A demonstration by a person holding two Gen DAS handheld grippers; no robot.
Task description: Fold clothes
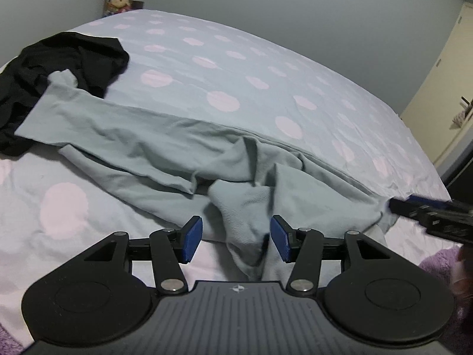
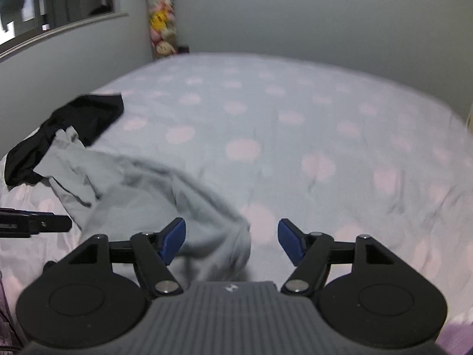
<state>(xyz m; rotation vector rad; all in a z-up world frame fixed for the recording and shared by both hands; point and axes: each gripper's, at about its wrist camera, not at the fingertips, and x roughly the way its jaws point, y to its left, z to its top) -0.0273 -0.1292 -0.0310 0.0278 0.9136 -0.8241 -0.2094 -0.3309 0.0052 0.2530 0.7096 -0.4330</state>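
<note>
My left claw (image 1: 236,238) has its blue pads (image 1: 192,239) spread apart, gripping nothing, with a bunched ribbed end of the grey-green garment (image 1: 165,145) lying between them on the bed (image 1: 251,68). My right claw (image 2: 232,242) is spread as well; a rumpled edge of the same garment (image 2: 147,195) sits in the gap nearer its left pad, and no pad is pressed on cloth. That view is blurred, so I cannot tell whether the fabric touches the pad.

From the left wrist camera, the right claw (image 1: 431,216) pokes in at the right edge, right at the garment's corner. From the right wrist camera, the left claw (image 2: 35,223) shows at the left edge beside the cloth.

The garment stretches away leftward across the dotted bedsheet (image 1: 310,94), creased and partly doubled over. Its far end overlaps a black garment (image 1: 65,59) crumpled near the bed's left side. Plush toys (image 2: 161,23) are stacked in the far corner by the wall.
</note>
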